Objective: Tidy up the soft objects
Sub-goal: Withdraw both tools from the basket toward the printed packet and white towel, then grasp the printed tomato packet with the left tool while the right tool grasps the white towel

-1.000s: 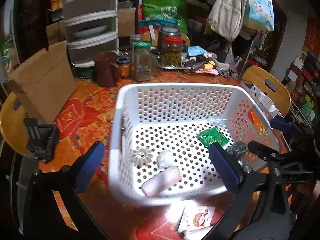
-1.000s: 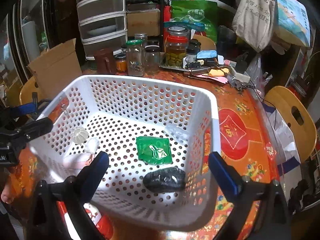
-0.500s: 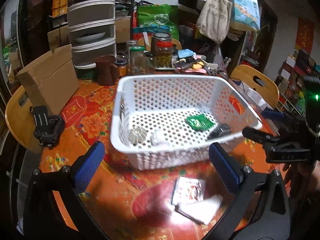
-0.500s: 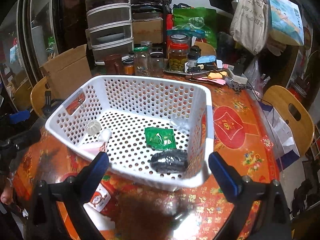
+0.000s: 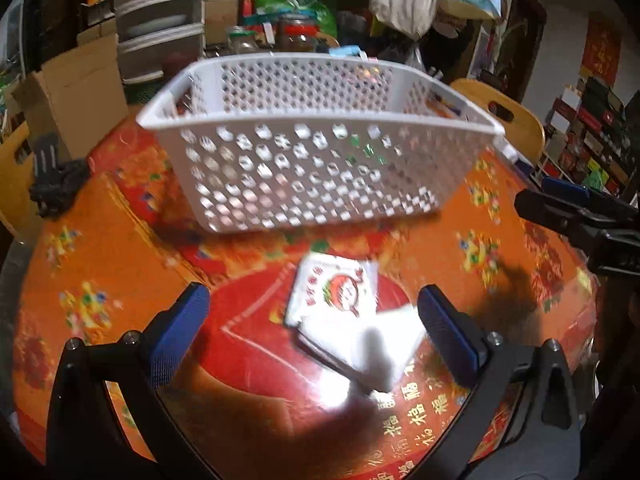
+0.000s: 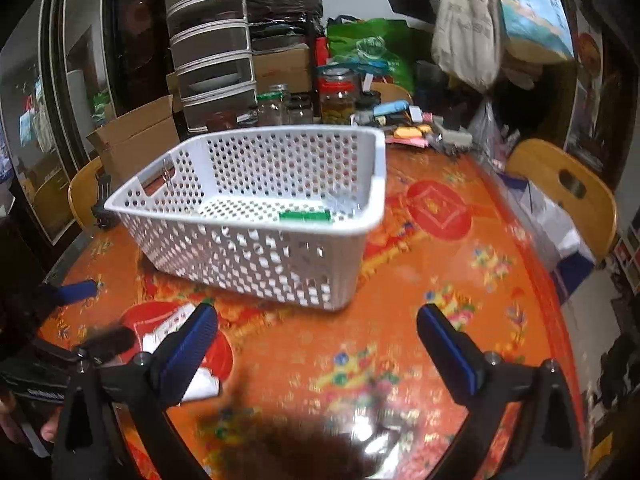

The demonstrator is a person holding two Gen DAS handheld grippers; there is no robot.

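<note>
Cluttered room; orange patterned table [image 5: 120, 264] carries a white perforated basket [image 5: 312, 168]. Left gripper [image 5: 312, 320] gapes wide and empty over a white printed packet [image 5: 336, 292] lying near the basket. Right gripper [image 6: 316, 344] likewise wide, empty. Risk: thin flat packet may slip the pads.

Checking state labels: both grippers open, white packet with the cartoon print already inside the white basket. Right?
Not quite. The white packet lies on the orange tablecloth in front of the basket, not inside it; the left wrist view shows this. Left gripper and right gripper are both open, as you said.
</note>
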